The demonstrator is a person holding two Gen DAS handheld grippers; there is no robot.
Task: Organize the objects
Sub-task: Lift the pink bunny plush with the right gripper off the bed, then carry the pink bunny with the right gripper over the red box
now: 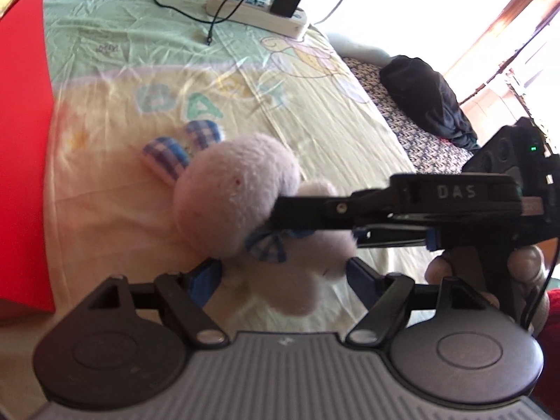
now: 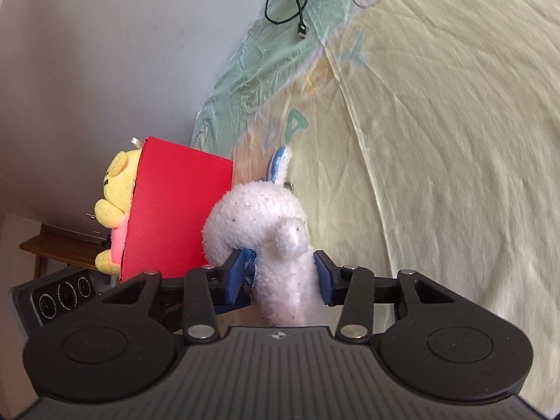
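Right claw (image 2: 280, 276) pinches a white plush bunny with blue checked ears (image 2: 259, 231) above the bed, beside the red cardboard box (image 2: 175, 210), likely for boxing; left claw (image 1: 283, 276) spread beneath.

Left black plastic two-finger gripper (image 1: 283, 274): blue pads, silver pivot screws, ribbed grey housing. Right black gripper (image 2: 280, 276) w/ same blue pads; white "DAS" lettering on side. Bare fingers (image 1: 525, 266) behind it.

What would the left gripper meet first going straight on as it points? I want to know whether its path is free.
Likely the white plush bunny, right ahead between the open left gripper's fingers. The right gripper grips it from the side.
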